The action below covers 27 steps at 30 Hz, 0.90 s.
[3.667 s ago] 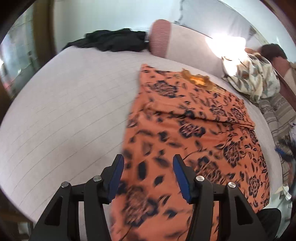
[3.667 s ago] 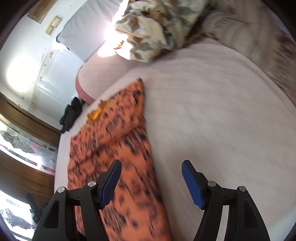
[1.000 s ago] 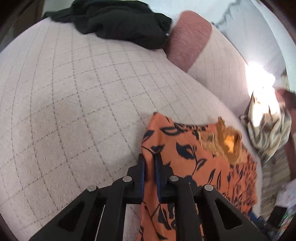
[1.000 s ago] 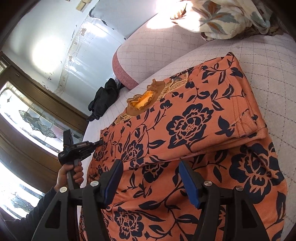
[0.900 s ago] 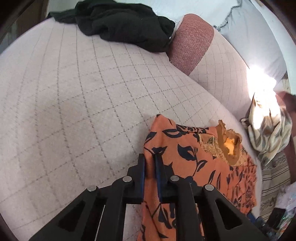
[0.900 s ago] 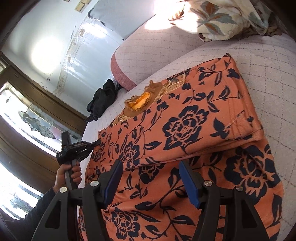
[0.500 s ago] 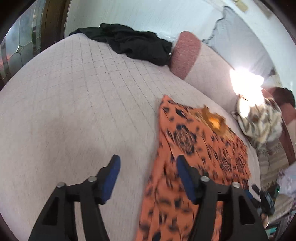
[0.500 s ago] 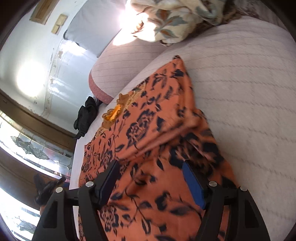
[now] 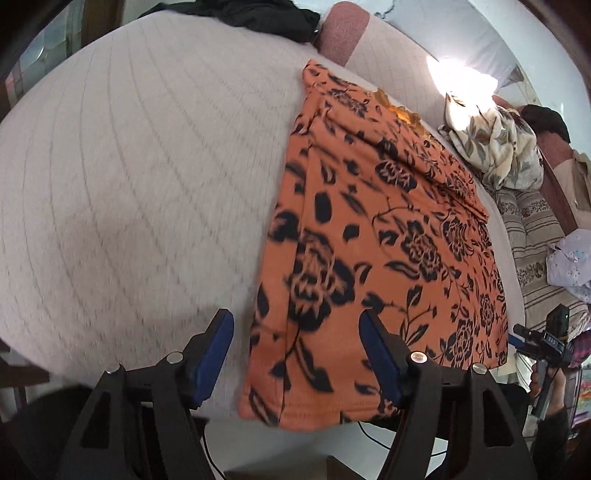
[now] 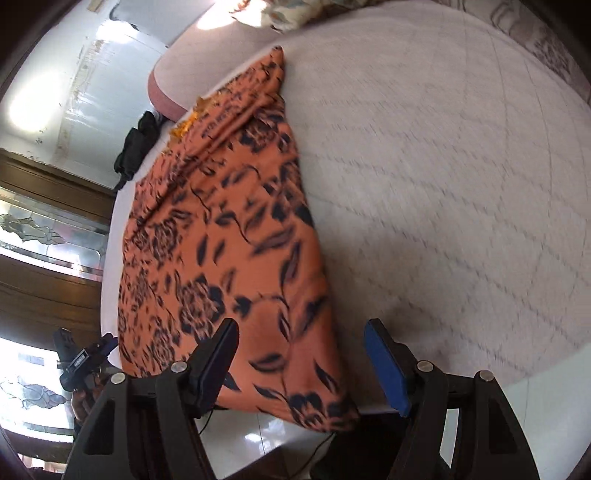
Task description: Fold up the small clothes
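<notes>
An orange garment with a dark flower print [image 9: 384,229] lies flat on the pale quilted bed [image 9: 129,166], its top part folded over; its near hem hangs over the bed's front edge. My left gripper [image 9: 297,354] is open and empty, above the hem's left corner. In the right wrist view the same garment [image 10: 229,240] runs up the left half. My right gripper [image 10: 301,363] is open and empty, above the hem's right corner. The other hand-held gripper shows small in each view: the right gripper [image 9: 539,341] and the left gripper [image 10: 83,356].
A black garment [image 9: 258,14] lies at the bed's far left by a pink bolster [image 9: 343,33]. A floral cloth [image 9: 495,144] and striped bedding [image 9: 535,243] lie at the right. Wood and glass doors [image 10: 44,236] stand beyond the bed. The floor [image 10: 258,435] shows below the bed's edge.
My left gripper let go of the garment's far corner and opened. Both grippers pulled back from the top part to the near hem at the bed's front edge.
</notes>
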Tool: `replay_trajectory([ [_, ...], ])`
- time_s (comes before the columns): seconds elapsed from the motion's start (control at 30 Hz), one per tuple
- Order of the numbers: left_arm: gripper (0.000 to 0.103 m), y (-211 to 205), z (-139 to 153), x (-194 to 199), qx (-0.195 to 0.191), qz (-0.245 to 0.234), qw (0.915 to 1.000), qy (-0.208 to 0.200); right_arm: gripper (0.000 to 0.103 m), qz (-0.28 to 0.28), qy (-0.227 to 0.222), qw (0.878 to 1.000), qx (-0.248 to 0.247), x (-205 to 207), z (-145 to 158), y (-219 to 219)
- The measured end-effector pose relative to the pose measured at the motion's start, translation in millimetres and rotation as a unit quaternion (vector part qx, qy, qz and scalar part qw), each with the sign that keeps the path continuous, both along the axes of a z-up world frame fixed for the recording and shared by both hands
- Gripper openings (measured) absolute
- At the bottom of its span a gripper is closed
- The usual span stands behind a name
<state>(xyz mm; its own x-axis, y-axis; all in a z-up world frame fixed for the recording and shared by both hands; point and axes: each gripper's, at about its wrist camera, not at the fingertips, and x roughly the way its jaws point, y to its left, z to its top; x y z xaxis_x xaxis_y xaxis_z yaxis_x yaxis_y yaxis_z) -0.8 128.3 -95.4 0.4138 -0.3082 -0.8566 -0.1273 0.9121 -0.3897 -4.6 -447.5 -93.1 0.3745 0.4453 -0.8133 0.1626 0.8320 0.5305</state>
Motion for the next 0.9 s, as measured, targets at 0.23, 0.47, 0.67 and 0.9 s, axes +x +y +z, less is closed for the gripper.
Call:
replay_trajectory([
  [0.23,0.071,-4,-2,-14,0.007,-0.002,0.9998,0.017,0.055,0.030,0.020,0.998,0.057,-6,-13,11],
  [0.47,0.025,-20,-8,-10,0.055,-0.030,0.9973,0.040,0.046,0.023,0.028,0.997,0.061,-6,-17,12],
  [0.67,0.016,-10,-9,-14,0.037,-0.011,0.9981,0.049,0.033,0.034,0.030,0.998,0.050,-6,-16,15],
  [0.9,0.057,-14,-12,-22,0.065,-0.028,0.9957,0.059,0.059,0.036,0.028,0.997,0.065,-3,-17,15],
])
